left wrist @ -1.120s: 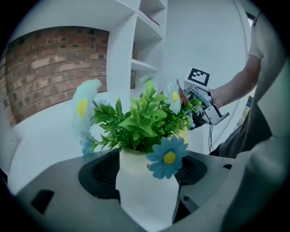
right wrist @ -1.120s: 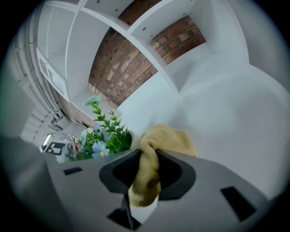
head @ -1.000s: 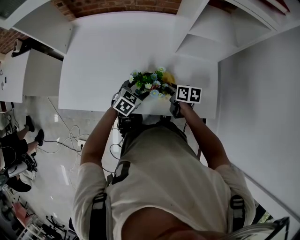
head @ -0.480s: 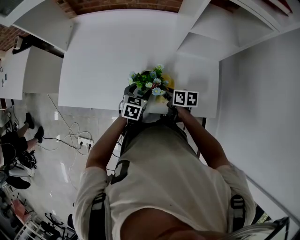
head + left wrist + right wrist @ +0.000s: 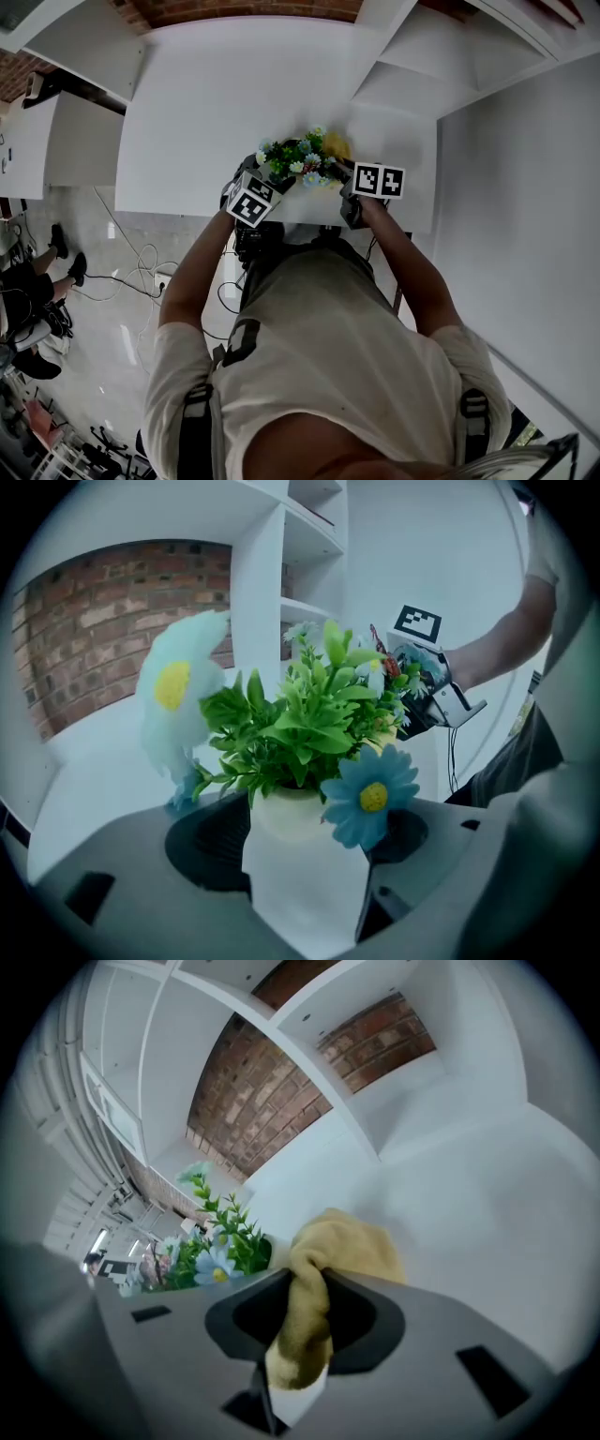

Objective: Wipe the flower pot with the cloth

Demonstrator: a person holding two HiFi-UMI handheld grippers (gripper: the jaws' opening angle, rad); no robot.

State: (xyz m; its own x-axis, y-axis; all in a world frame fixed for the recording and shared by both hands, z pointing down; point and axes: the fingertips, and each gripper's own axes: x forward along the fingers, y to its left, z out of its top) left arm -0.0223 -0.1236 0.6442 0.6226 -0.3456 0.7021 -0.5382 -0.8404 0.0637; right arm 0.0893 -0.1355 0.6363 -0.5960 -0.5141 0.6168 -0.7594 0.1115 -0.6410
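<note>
Nearest you, at the front edge of the flat white tabletop (image 5: 216, 103), your left gripper (image 5: 270, 183) meets the small white rounded flower pot (image 5: 302, 874) from the pot's 7 o'clock. Its jaws have just been opening and now stand wide. The pot sits between them with its sides against both, so this claw is clamped on the pot. The pot lies at your 12 o'clock, close to the table's front edge. Whether it rests on the surface or hangs in the grip cannot be told. A bunch of green plastic leaves (image 5: 300, 724) rises from it, with a blue daisy with a yellow centre (image 5: 372, 797) drooping over the rim at 4 o'clock and a pale blurred daisy (image 5: 178, 696) at 10 o'clock. Your right gripper (image 5: 345, 178) comes in from the pot's 4 o'clock. Its jaws are closed on a soft yellow cloth (image 5: 342, 1251), which bunches up beyond the tips just beside the foliage, at the plant's 2 o'clock in the head view. Past the plant the tabletop runs bare to white open shelves (image 5: 281, 574), and behind them stands a red brick wall (image 5: 103, 630).
</note>
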